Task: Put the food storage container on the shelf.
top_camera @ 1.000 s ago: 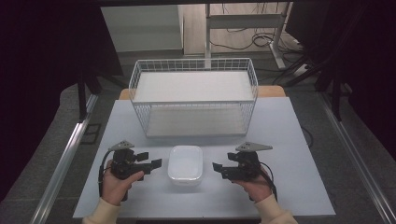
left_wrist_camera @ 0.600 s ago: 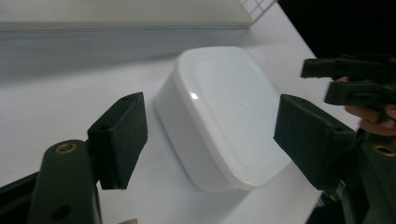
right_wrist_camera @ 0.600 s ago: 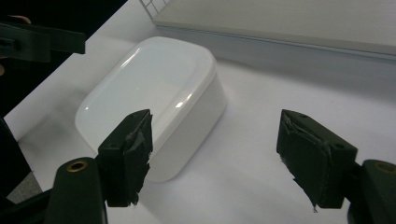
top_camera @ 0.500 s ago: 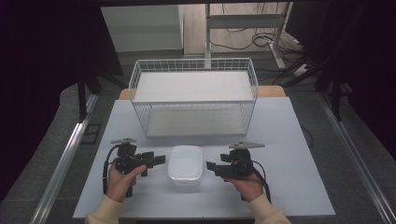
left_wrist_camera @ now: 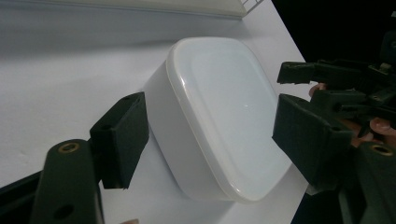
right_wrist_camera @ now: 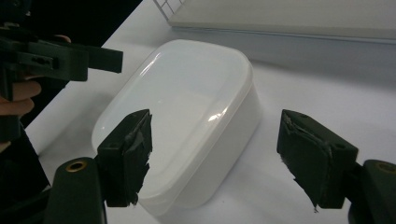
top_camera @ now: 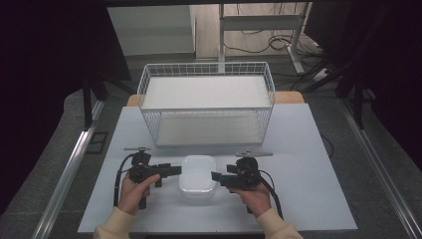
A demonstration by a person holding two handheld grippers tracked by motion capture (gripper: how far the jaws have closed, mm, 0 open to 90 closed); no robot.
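Both hands have closed in: the left gripper (top_camera: 174, 170) and right gripper (top_camera: 217, 176) now flank the white lidded box (top_camera: 197, 175), fingers spread, nothing grasped yet.

White table (top_camera: 318, 199) on grey carpet (top_camera: 54, 149) — dark surroundings, desk legs (top_camera: 221, 35) and cables (top_camera: 278, 42) behind.
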